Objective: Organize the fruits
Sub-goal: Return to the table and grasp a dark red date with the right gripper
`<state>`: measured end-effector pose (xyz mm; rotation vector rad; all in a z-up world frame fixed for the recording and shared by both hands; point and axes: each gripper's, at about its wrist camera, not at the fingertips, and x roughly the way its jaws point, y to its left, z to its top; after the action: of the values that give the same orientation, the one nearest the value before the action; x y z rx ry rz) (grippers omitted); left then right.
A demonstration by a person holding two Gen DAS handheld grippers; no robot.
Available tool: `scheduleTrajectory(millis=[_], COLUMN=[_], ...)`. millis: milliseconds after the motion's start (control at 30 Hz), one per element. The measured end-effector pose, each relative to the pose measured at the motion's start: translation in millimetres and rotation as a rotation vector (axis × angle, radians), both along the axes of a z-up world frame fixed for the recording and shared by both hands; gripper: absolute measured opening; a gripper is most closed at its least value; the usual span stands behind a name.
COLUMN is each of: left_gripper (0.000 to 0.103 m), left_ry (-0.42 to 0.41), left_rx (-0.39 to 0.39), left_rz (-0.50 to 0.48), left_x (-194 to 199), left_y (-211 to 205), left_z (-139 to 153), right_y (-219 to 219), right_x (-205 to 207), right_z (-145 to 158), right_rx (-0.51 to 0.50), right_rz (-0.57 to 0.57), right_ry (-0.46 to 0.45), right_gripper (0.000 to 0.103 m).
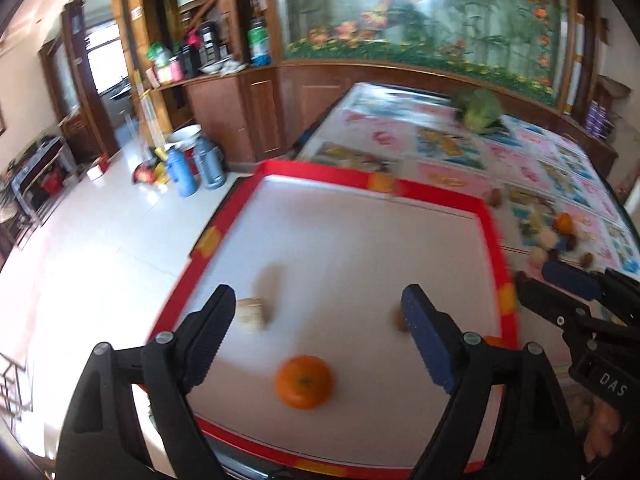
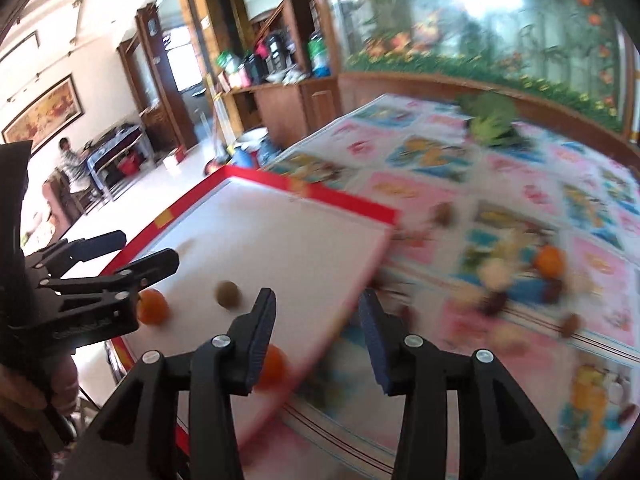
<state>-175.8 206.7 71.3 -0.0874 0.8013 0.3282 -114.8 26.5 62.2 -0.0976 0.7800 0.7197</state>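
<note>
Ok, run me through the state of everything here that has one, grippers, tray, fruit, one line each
left gripper: open, holds nothing, above the tray.
right gripper: open, holds nothing, near the tray's right edge.
red-rimmed tray: flat on the table, partly filled.
orange: lying in the tray, free of both grippers.
pale cut piece: lying in the tray.
small brown fruit: lying in the tray.
loose fruit pile: on the patterned cloth, outside the tray.

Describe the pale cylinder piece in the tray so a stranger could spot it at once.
Find the red-rimmed tray with the white floor. The cylinder lies beside the left claw's left finger. It is pale beige and ridged, unlike the round orange nearby.
</note>
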Motion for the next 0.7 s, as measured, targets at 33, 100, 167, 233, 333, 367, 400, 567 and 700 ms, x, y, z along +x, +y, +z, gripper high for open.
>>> scheduleTrajectory(millis=[33, 100, 167, 233, 333, 367, 400, 567, 700], left_gripper=[0.087, 0.087, 0.087, 0.087, 0.087, 0.087, 0.087, 0.087, 0.087], left_ry=[-0.001, 0.007, 0.013, 0.020, 0.038, 0.049, 0.056, 0.088, 0.126], left_rx=[0.002, 0.009, 0.017, 0.028, 0.026, 0.026, 0.028, 0.051, 0.023], left_rz=[-0.035, -0.128, -0.201, -0.276, -0.351, -0.373, -0.380, -0.406, -0.410], left_x=[1.5, 4.3, 6.4, 7.1, 7.6, 9.8, 11.0, 28.0, 48.0], left_y=[-11.3, -39.2, -63.8, -88.1, -115.0, -123.2, -127.9, -145.9, -146.3], left_z=[1.4, 3.5, 4.5, 4.7, 2.3, 0.6, -0.6, -5.1, -11.8], right_y=[-13.4, -48.5, -80.0, -112.7, -169.7, -186.5, -197.7, -253.4, -270.6], right_x=[-1.6, -4.2, -4.6, -6.2, -6.3, -6.6, -6.6, 3.8, 11.3], right_z=[1.2, 1.5, 0.2, -2.9, -13.2, -16.2, -18.1, -26.3, -31.1], right_rx=[-0.002, -0.010, -0.020, -0.044, -0.065, -0.060, -0.059, -0.018, 0.000], right_rz=[-0.019, -0.082, -0.140, -0.214, -0.350, -0.389, -0.415, -0.569, -0.604], right_ry=[-0.016, -0.040, -0.044, -0.052, -0.024, -0.008, 0.002, 0.064, 0.098], right_gripper=[0.046, 0.047, 0.047, 0.047, 0.047, 0.047, 0.047, 0.048, 0.048])
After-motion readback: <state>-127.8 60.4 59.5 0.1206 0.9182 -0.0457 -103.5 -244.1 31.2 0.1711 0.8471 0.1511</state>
